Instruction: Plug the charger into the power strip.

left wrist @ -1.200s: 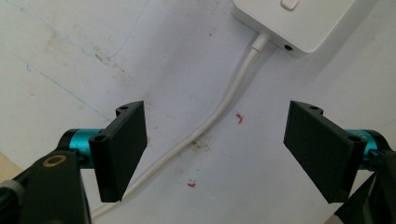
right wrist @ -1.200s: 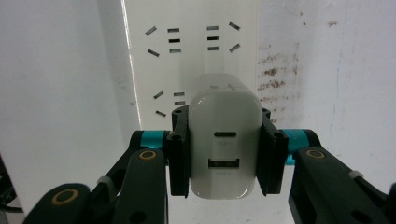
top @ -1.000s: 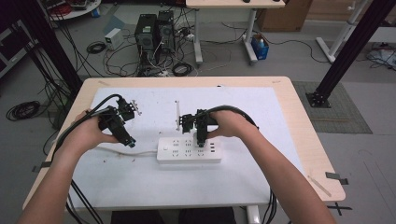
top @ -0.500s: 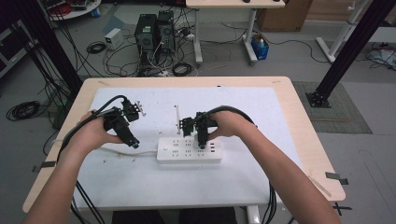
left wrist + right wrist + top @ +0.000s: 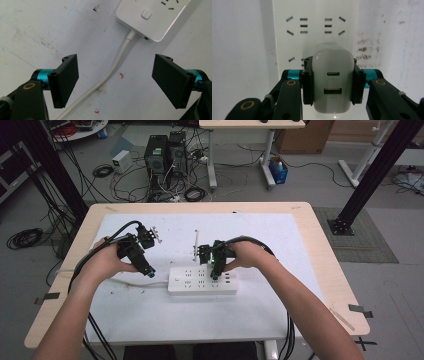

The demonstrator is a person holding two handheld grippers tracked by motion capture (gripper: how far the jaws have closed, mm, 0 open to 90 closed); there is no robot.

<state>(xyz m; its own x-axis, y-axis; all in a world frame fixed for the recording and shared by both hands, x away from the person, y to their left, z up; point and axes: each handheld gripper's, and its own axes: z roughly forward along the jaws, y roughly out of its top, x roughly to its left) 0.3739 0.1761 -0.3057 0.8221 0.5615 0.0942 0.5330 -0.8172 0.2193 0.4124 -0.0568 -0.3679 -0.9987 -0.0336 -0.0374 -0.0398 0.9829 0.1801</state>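
A white power strip (image 5: 202, 281) lies on the white mat near the table's front. My right gripper (image 5: 333, 81) is shut on a white USB charger (image 5: 333, 100), pads pressing its two sides. The charger stands right over the strip's sockets (image 5: 315, 25); its prongs are hidden, so I cannot tell whether they are in. In the high view the right gripper (image 5: 216, 274) points down onto the strip's middle. My left gripper (image 5: 118, 80) is open, straddling the strip's white cable (image 5: 124, 50) without touching it, just short of the switch end (image 5: 146, 14). From above, the left gripper (image 5: 149, 271) hangs at the strip's left end.
A thin white stick (image 5: 196, 242) lies on the mat (image 5: 280, 245) behind the strip. The wooden table edge (image 5: 320, 250) frames the mat. The mat bears dark smudges (image 5: 364, 50) and red specks (image 5: 121, 75). Cables trail from both grippers off the front edge.
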